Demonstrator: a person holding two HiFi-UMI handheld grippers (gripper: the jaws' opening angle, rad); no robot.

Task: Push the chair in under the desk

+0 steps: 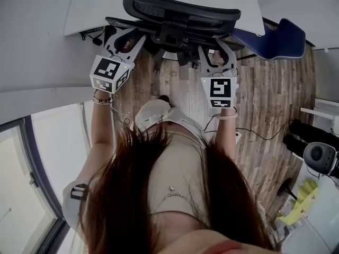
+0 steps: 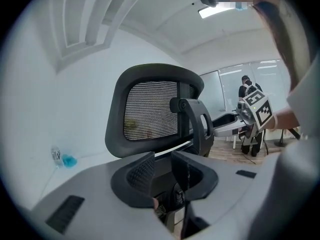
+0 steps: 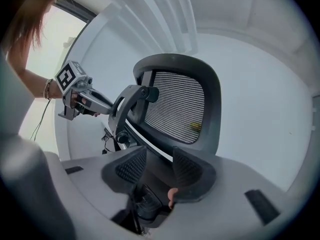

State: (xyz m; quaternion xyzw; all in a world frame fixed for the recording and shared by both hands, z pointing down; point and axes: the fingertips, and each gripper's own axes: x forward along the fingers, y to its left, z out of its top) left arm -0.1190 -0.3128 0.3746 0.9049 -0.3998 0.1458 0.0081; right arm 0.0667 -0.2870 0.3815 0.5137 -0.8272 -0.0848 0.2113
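The white desk (image 1: 95, 7) lay just beyond both tongs, its edge past the chair's top. The chair (image 1: 175, 20) stood directly ahead of the tongs, between them and the desk. It faced away from the person toward the desk, with its long axis upright from seat to headrest (image 2: 150, 109), which rose above and ahead of the jaws. The left tongs (image 1: 128, 36) and right tongs (image 1: 216, 52) sat on either side of the back's centre spine, each clamped on the dark upper rim of the backrest. The seat seemed not yet fully under the desk. To push well, both tongs should probably press forward evenly and level, so the chair rolls straight and does not swivel or tip.
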